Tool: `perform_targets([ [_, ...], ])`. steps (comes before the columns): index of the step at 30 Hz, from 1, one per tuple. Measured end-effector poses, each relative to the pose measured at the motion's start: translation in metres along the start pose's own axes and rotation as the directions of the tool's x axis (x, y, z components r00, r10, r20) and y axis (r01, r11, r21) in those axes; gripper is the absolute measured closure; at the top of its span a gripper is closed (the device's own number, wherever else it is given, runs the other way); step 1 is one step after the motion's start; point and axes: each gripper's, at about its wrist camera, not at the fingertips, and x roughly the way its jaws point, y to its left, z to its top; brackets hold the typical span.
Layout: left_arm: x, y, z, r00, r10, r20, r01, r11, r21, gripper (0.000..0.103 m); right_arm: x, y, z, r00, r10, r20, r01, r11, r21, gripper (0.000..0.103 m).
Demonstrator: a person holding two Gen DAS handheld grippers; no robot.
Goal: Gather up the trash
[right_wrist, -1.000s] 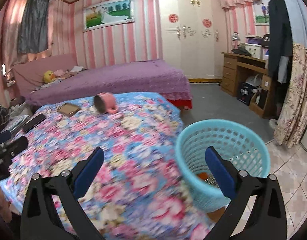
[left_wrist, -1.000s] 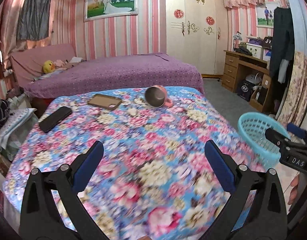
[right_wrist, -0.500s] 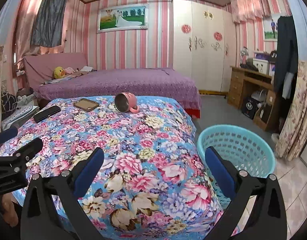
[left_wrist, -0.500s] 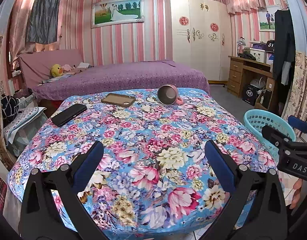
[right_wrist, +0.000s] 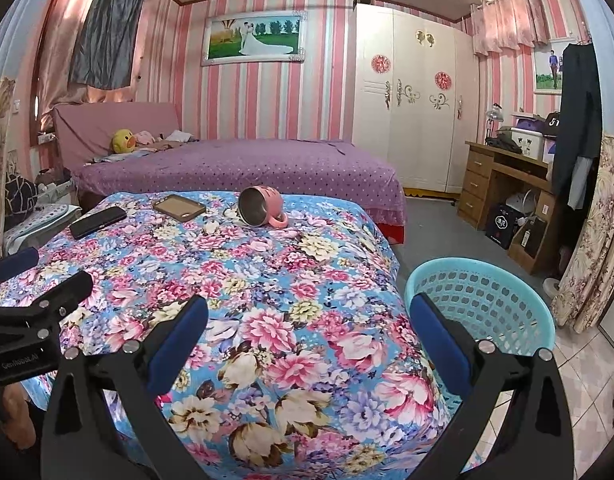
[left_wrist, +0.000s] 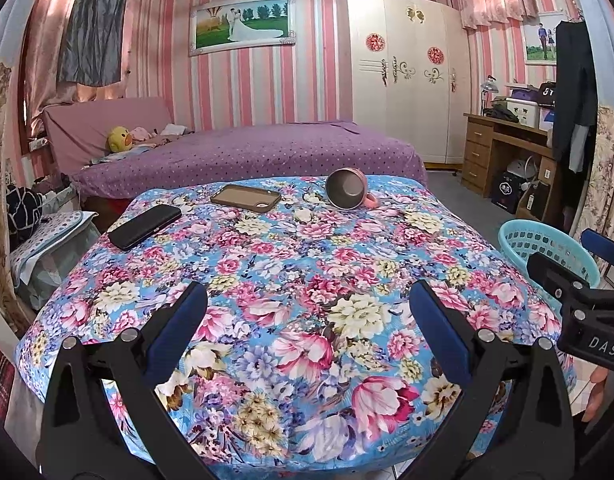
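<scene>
At the far left of the flowered bench (left_wrist: 291, 280) lies a black phone (left_wrist: 145, 226), flat on the cloth. Just to its right, nearer the far edge, lies a brown phone case (left_wrist: 246, 198), apart from the phone. Further right a pink mug (left_wrist: 347, 189) rests on its side, its open mouth turned this way and its handle against the cloth. Behind the bench stands a purple bed (right_wrist: 235, 170).

The left claw (left_wrist: 307, 330) hangs over the near part of the bench, released, its blue pads wide apart with nothing between them. The right claw (right_wrist: 309, 330) is likewise released and empty, poised over the near right corner of the bench.

To the right of the bench, on the floor just beside its edge, stands a light blue basket (right_wrist: 503, 308); its inside is not clear from here. No loose trash can be made out on the cloth. A wooden desk (right_wrist: 503, 176) stands against the right wall.
</scene>
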Motion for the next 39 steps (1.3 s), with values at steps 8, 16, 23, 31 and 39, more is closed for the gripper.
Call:
perform_targets([
  [8,0.0024,0.0031,-0.0003,1.0,0.002,-0.002,-0.002,1.0,-0.016,0.005,0.0008,0.0019,0.0019,1.0,-0.001,0.007,0.001,1.0,-0.007,0.004],
  [16,0.0022,0.0055,0.0006,1.0,0.0,-0.003,0.0,1.0,-0.023,0.005,0.0006,0.0004,0.0017,1.0,-0.001,0.013,0.001,1.0,0.0,0.004],
  [23,0.0018,0.0058,0.0003,1.0,0.001,-0.002,-0.001,1.0,-0.024,0.005,0.0007,-0.0001,0.0011,1.0,-0.003,0.014,0.003,1.0,0.001,0.004],
  [31,0.0018,0.006,0.0002,1.0,0.0,-0.001,0.0,1.0,-0.027,0.005,0.0009,-0.0017,0.0008,1.0,-0.004,0.013,0.004,1.0,0.003,0.004],
  [39,0.0011,0.0061,0.0005,1.0,0.002,-0.001,-0.002,1.0,-0.027,0.005,0.0009,-0.0017,0.0007,1.0,-0.004,0.014,0.004,1.0,0.003,0.004],
])
